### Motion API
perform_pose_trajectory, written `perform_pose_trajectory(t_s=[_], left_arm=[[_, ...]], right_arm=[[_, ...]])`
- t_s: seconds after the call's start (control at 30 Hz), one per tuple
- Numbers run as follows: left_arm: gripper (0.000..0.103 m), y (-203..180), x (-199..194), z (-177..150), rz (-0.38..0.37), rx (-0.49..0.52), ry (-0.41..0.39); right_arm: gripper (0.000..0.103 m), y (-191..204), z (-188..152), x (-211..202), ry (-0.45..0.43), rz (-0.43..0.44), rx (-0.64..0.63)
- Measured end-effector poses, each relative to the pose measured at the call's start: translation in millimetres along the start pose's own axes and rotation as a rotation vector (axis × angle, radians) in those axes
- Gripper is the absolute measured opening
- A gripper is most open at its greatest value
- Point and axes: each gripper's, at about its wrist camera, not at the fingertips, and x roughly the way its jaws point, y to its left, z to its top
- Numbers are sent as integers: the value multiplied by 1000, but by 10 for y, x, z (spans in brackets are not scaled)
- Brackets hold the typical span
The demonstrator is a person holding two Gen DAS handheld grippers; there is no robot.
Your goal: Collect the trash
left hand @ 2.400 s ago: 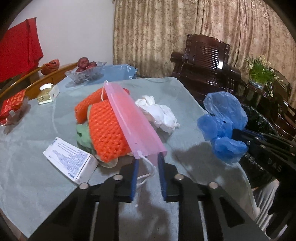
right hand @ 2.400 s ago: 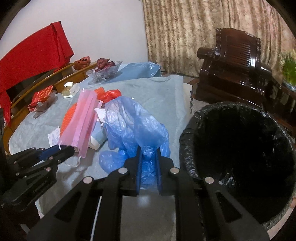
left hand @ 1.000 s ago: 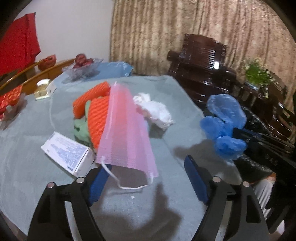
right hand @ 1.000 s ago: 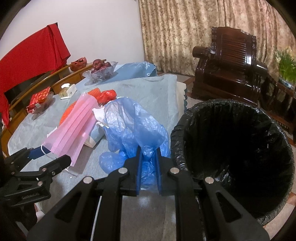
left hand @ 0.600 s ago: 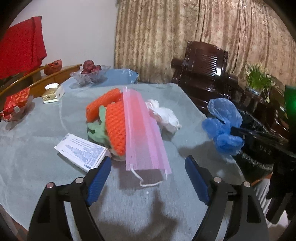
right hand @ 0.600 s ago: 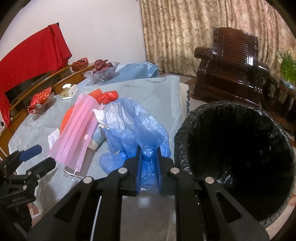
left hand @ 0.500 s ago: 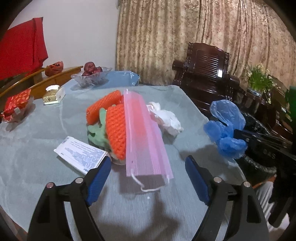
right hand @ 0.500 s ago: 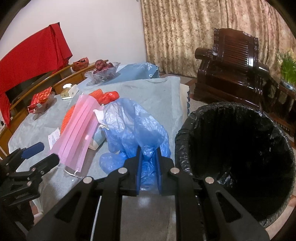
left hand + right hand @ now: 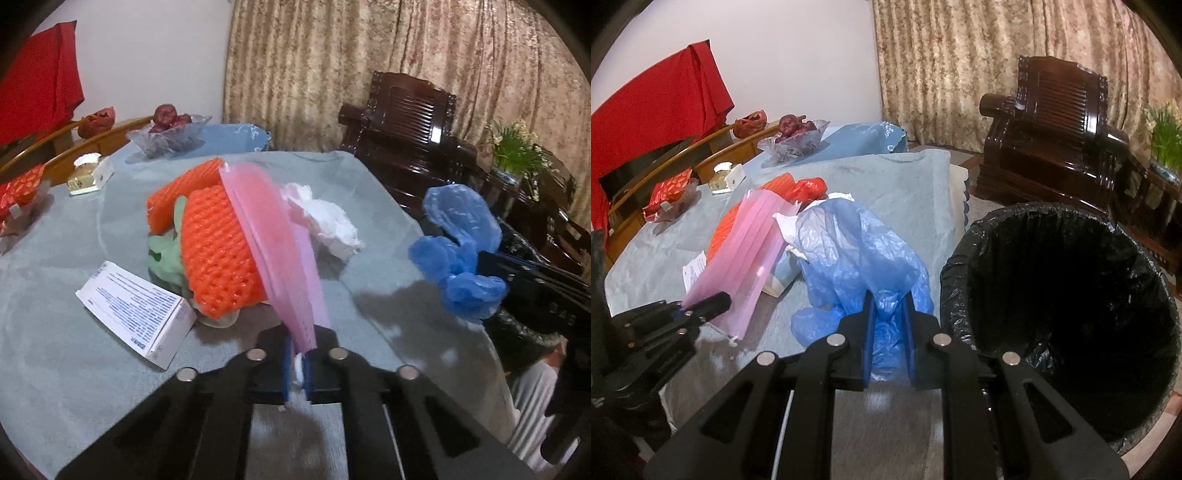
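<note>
The black-lined trash bin (image 9: 1067, 317) gapes open and unobstructed, while beside it a trash pile (image 9: 218, 247) crowds the table (image 9: 55, 350).

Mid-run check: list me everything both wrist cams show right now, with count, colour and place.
face mask: 1, pink, pinched in left claw
plastic bag: 1, blue, crumpled, in right claw
foam fruit nets: 2, orange, mid-table pile
green scrap: 1, under the nets
tissue: 1, white, behind the mask
carton: 1, white, printed, left of pile
trash bin: 1, black liner, beside table edge
fruit bowl: 1, clear glass, far table end
small box: 1, white, far left
red packet: 1, left edge
tablecloth: 1, grey-blue
armchair: 1, dark wood
plant: 1, green, far right
left claw: shut on mask
right claw: shut on bag
</note>
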Motion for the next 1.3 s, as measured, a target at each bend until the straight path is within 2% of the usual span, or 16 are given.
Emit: perform_pose_trajectory(t_s=[0.17, 0.4, 0.53, 0.67, 0.9, 1.1, 1.3], left_arm=[[2, -127, -328, 32, -47, 54, -81], [2, -386, -593, 263, -121, 89, -169], [2, -550, -773, 442, -161, 120, -246], [2, -755, -839, 594, -223, 144, -280], [2, -1269, -533, 814, -326, 179, -257], [2, -1812, -155, 874, -399, 233, -197], [2, -2194, 174, 829, -434, 277, -134]], right_arm=[[14, -33, 31, -69, -21, -3, 5], [14, -142, 78, -273, -72, -18, 32], [14, -276, 165, -493, -126, -39, 51], [14, -481, 239, -742, -183, -78, 71], [14, -1001, 257, -977, -214, -188, 119], [14, -1513, 97, -936, -173, -267, 189], [14, -1858, -86, -763, -117, -317, 245]])
